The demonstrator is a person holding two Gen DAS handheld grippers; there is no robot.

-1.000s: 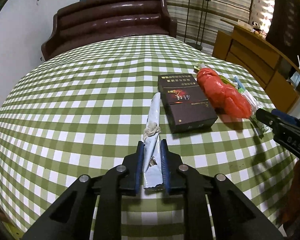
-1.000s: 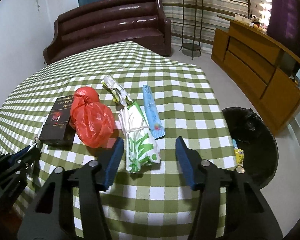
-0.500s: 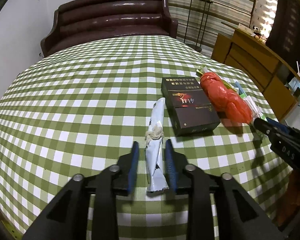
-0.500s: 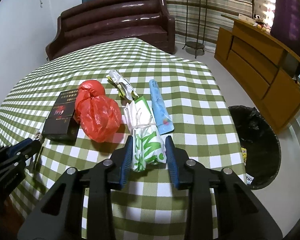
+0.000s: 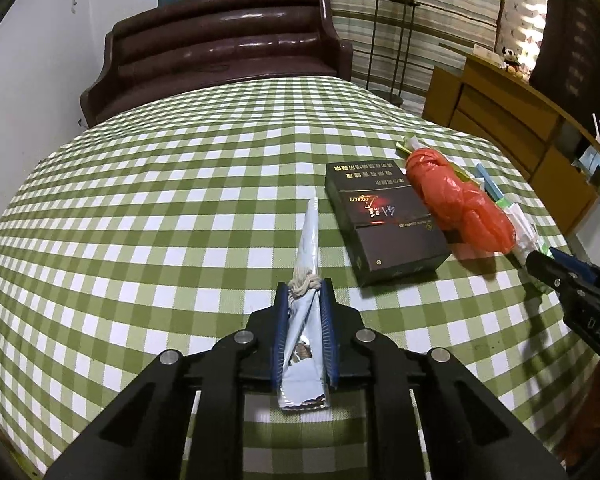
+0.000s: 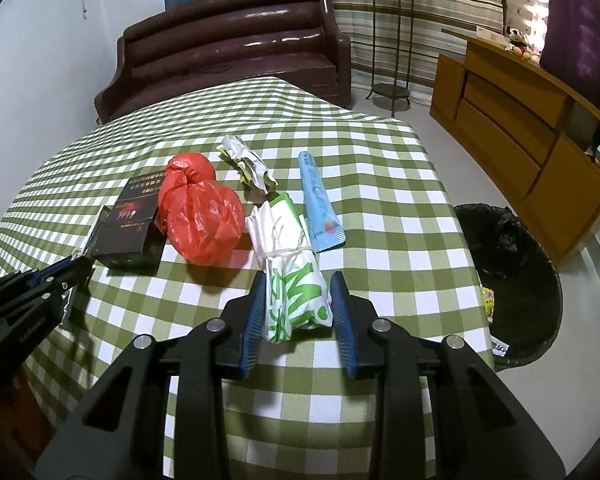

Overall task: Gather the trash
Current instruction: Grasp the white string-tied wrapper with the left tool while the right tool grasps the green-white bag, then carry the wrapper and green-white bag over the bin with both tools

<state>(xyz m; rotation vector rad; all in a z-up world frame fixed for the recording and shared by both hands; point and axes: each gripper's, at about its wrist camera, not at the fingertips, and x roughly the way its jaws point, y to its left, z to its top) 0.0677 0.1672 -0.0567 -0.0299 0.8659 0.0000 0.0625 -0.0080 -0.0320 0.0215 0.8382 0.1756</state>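
A: What does the left gripper (image 5: 303, 300) hold?

B: Its jaws are pressed together on a silver-blue wrapper (image 5: 306, 312) that is tied in the middle with string. The far end of the wrapper points away over the green checked tablecloth (image 5: 160, 200).

A: And the right gripper (image 6: 298, 296)?

B: Its blue pads are clamped on both sides of a white and green paper bundle (image 6: 290, 276), also tied with string. The bundle lies on the cloth near the table edge.

A: Which other trash is on the table?

B: A dark box (image 6: 130, 220) lies at the left, touching a red plastic bag (image 6: 202, 216). Behind the bundle there is a crumpled wrapper (image 6: 248, 164), and just beside the bundle on the right lies a long blue packet (image 6: 320, 204).

A: Where is the bin?

B: A black trash bin (image 6: 512, 280) with a dark liner stands on the floor, beside the right edge of the table. A small yellow piece (image 6: 487, 300) shows at its rim.
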